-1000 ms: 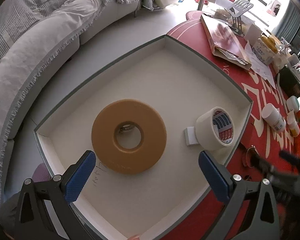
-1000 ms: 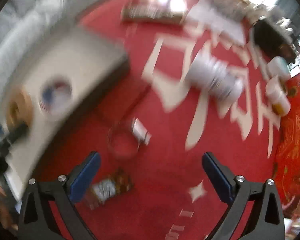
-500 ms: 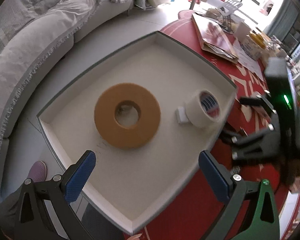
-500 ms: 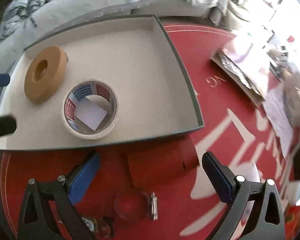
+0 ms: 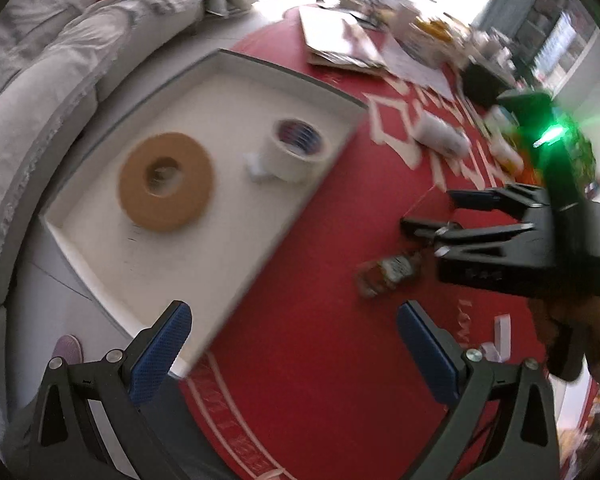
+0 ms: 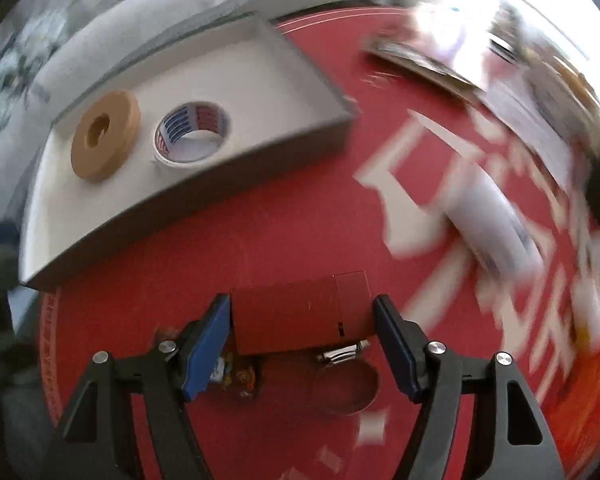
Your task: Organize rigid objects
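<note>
just outside the white tray (image 6: 236, 168), on the red tabletop (image 6: 260, 240), the red box (image 6: 300, 318) sits right between the right gripper (image 6: 300, 328) pads, long axis across the gap. jaws have just been closing round it, maybe touching, grip not settled. left gripper (image 5: 296, 340) hangs wide open, empty, farther off.
</note>
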`<state>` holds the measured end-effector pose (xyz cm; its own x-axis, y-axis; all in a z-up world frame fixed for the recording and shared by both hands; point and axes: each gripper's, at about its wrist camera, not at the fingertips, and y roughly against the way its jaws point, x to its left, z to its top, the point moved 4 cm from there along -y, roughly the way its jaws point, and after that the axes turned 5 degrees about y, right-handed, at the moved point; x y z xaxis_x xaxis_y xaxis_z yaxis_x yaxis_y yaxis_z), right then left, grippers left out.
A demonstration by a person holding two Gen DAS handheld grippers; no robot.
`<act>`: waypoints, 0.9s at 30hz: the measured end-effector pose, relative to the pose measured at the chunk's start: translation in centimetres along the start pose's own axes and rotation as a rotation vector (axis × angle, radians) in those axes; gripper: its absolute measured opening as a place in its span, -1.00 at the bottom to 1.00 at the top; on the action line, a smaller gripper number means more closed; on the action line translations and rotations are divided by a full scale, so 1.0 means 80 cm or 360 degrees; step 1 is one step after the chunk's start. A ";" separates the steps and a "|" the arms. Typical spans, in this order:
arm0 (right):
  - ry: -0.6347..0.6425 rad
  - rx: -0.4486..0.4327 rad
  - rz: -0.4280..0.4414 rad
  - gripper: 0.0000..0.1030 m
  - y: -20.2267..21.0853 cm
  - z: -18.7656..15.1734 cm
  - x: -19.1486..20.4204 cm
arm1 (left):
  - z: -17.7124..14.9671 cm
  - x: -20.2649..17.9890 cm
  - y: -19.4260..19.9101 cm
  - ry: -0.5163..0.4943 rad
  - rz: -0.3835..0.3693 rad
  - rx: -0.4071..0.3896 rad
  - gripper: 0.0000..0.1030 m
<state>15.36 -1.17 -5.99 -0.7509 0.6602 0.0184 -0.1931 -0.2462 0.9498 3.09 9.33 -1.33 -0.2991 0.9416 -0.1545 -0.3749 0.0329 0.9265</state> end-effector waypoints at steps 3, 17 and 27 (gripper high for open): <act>-0.0319 -0.0058 -0.0065 0.40 0.036 -0.034 -0.023 | -0.006 -0.024 -0.013 0.0006 0.0025 0.0075 0.99; -0.1067 -0.0098 -0.0066 0.41 0.103 -0.214 -0.058 | 0.013 -0.081 -0.102 0.0194 0.0248 0.0149 0.99; -0.1107 -0.0146 0.0008 0.41 0.105 -0.220 -0.046 | 0.024 -0.082 -0.116 0.0231 0.0289 0.0133 1.00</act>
<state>5.36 -18.15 -3.60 -0.1792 0.9522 0.2473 -0.2665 -0.2890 0.9195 10.23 3.53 -8.29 -0.4804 0.8767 -0.0248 -0.2314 -0.0994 0.9678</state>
